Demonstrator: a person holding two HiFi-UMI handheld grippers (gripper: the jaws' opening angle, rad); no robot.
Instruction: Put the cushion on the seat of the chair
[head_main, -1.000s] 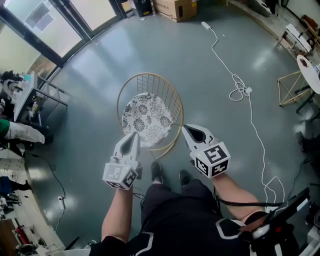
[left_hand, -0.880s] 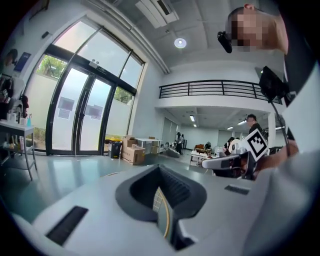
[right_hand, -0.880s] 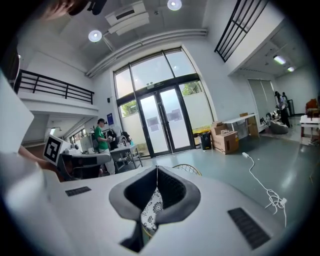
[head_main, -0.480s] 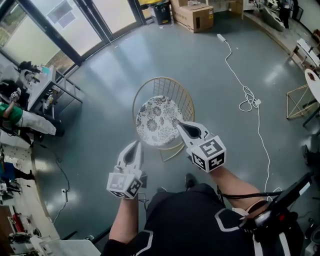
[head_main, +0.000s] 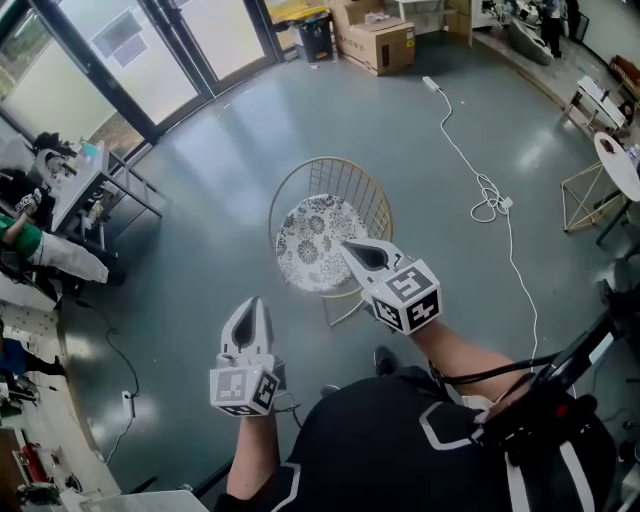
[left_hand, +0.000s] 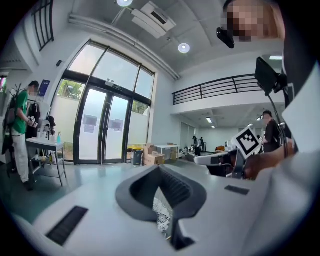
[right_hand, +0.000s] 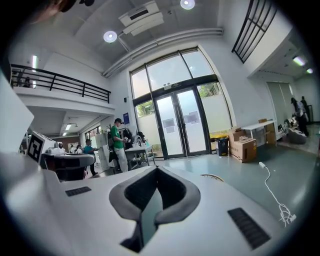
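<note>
A round cushion (head_main: 318, 240) with a grey flower pattern lies on the seat of a gold wire chair (head_main: 345, 185) in the head view. Both grippers hang in the air nearer to me than the chair. My left gripper (head_main: 250, 303) is shut and empty, well short of the seat's front left. Also shut with nothing in it, my right gripper (head_main: 347, 247) has its tip over the cushion's near right edge in the picture. A sliver of the cushion (left_hand: 161, 218) shows below the left jaws. The chair's rim (right_hand: 215, 176) peeks past the right jaws.
Grey floor surrounds the chair. A white cable (head_main: 480, 190) trails on the right, and cardboard boxes (head_main: 378, 40) stand by the glass doors. A table (head_main: 85, 190) with a person beside it is at left. A wire frame (head_main: 585, 195) stands at right.
Both grippers have drawn back from the chair and risen, the left one further away. The cushion stays on the seat. The head view has shifted.
</note>
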